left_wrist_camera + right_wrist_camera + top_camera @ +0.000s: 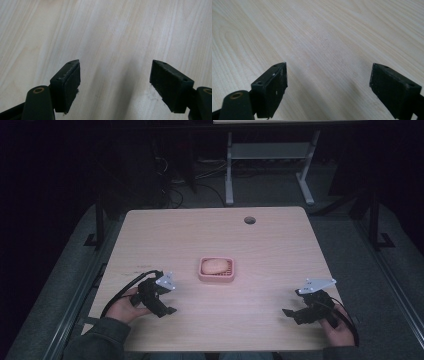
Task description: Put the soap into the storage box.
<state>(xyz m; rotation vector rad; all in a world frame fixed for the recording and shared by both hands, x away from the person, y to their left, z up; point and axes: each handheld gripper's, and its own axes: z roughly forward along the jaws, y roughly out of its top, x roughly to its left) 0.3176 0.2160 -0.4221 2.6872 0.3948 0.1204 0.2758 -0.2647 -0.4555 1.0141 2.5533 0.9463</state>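
**Two open hand-held grippers low on the counter, pink dish at centre**

At the bottom left of the high view, the left hand-held gripper [162,296] is held by a hand [122,307] in a grey-green sleeve, with a black cable looped behind it and a grey three-cornered plate on top. At the bottom right of the same view, the right hand-held gripper [295,312] is gripped by the other hand [340,330], and a grey plate is likewise carried on it. Both are seen low over the light wood-grain counter [270,250], well apart from each other.

In the left gripper view, the left hand-held gripper [115,82] is seen with its two black jaws spread wide; nothing is held between them, and only bare wood grain is seen past them. In the right gripper view, the right hand-held gripper [328,87] is likewise spread wide and empty over the bare counter surface.

Farther up, near the middle of the high view, a small square pink slatted dish [216,277] is set on the counter, between the two grippers and beyond them. A pale rounded lump [213,265] is lying in it; what it is cannot be told.

Toward the upper part of the counter, a dark round hole [249,220] is seen. Beyond the far edge, grey frame legs [270,155] are visible on a dark floor.
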